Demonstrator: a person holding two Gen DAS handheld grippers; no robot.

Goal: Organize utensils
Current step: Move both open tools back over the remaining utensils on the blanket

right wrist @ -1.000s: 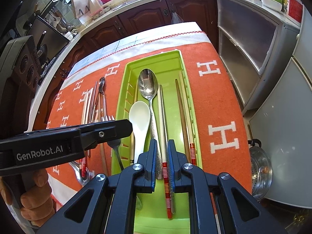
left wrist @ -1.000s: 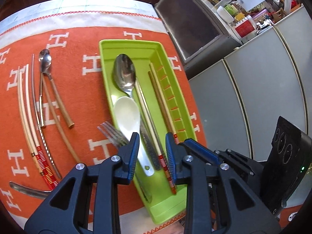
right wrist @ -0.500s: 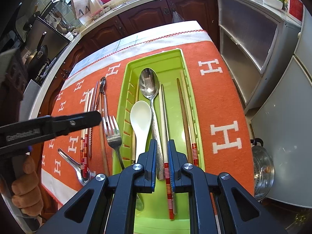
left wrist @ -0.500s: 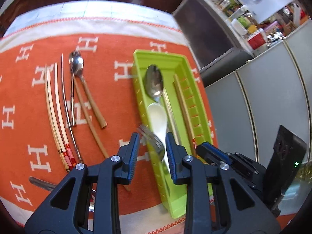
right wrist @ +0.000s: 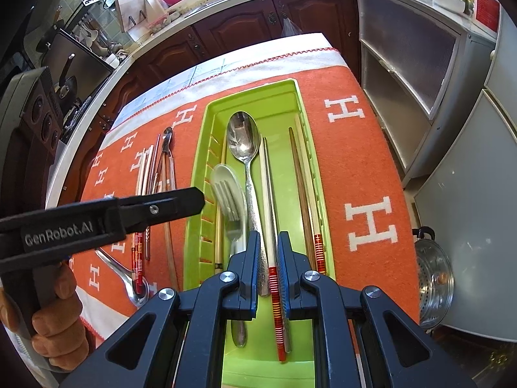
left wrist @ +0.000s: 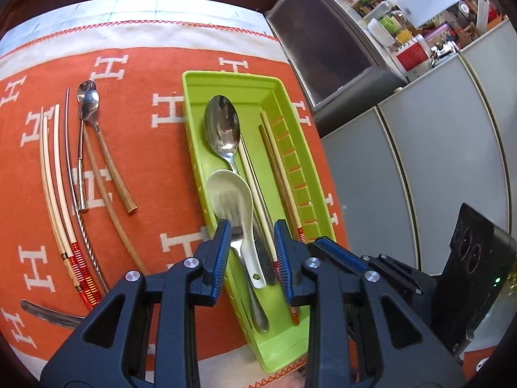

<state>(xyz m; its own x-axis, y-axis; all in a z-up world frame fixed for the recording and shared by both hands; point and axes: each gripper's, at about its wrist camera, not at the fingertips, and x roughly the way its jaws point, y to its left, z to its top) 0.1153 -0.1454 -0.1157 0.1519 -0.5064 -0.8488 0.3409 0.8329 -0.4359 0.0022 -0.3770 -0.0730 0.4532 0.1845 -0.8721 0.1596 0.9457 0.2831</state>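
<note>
A long, lime-green plastic tray (left wrist: pixel 232 79) with slotted side walls lies on an orange woven cloth (left wrist: pixel 155 174) patterned with white H shapes, spread over the tabletop.

Tray contents:
- a large polished metal spoon (left wrist: pixel 223 126), bowl toward the far end;
- a white ceramic soup spoon (left wrist: pixel 237 200) beside its handle;
- a metal fork (right wrist: pixel 231 208), tines over the white spoon's bowl;
- a pale chopstick pair with red-banded ends (right wrist: pixel 273 249) down the middle;
- a brown chopstick pair (left wrist: pixel 281 174) along the slotted wall.

On the cloth, left of the tray: curved cream chopsticks with red-banded ends (left wrist: pixel 61 200), a thin twisted metal rod (left wrist: pixel 72 161), small metal spoons with wooden handles (left wrist: pixel 89 103), and a metal utensil (left wrist: pixel 48 315) near the cloth's edge.

The left gripper (left wrist: pixel 252 249) hangs over the tray's near end with its jaws partly apart; the fork's handle lies against the left pad, and whether it is clamped cannot be told. The right gripper (right wrist: pixel 268 258) has its jaws narrowly spaced, straddling the pale chopstick pair; firm contact cannot be confirmed. A hand (right wrist: pixel 48 333) holds the left gripper's handle.
</note>
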